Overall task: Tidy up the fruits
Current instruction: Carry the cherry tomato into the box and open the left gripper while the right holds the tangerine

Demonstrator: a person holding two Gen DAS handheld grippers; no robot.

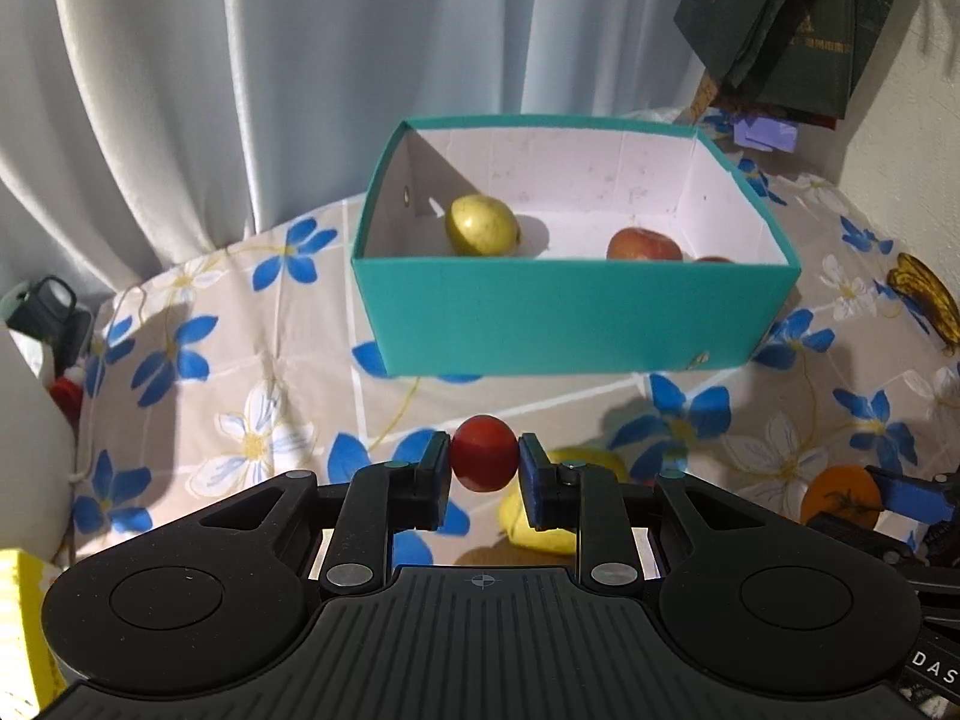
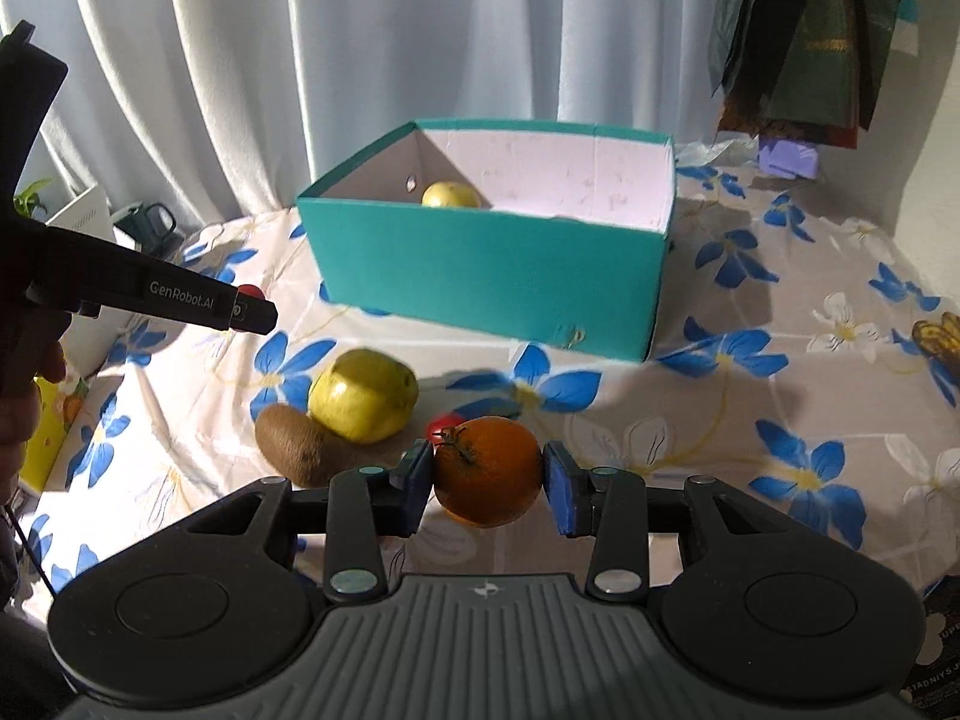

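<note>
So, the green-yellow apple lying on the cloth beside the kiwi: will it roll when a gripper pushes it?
Probably a little. The apple looks lumpy rather than round, so it may wobble instead of rolling far. It touches the kiwi, which could block it on that side. Its shiny skin might slip between pads.

third boxed fruit mostly hidden

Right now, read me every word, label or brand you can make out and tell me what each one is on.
"GenRobot.AI": on the left gripper, white print along its black side.
"DAS": cut off, on a black part at the frame corner.
Gold print on the hanging dark bags: too blurred to read.
Corner label: too small to read.
</note>
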